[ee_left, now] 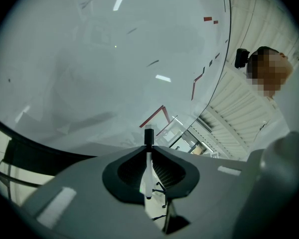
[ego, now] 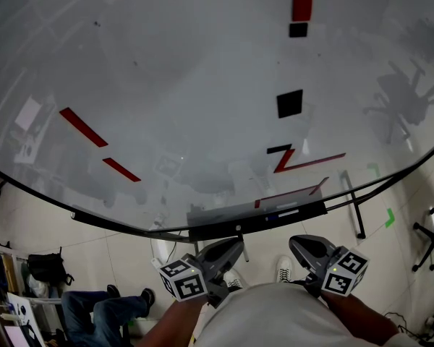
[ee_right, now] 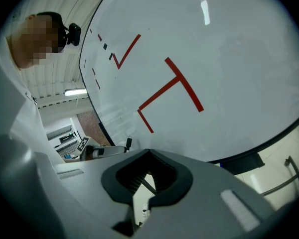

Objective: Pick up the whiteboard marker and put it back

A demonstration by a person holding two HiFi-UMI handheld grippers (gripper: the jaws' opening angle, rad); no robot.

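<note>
The left gripper (ee_left: 149, 147) clamps a whiteboard marker (ee_left: 148, 176), its black cap poking past the tips. The right gripper (ee_right: 148, 153) has its jaws together, empty, with the whiteboard (ee_right: 224, 49) ahead.

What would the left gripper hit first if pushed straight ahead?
Likely the whiteboard: the left gripper is shut on the whiteboard marker, whose black cap leads toward the board. Gap is unclear.

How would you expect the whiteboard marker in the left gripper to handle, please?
The whiteboard marker looks stiff and slim, so it is probably light. Its smooth round barrel may pivot in the left gripper, and would likely roll if laid flat.
</note>
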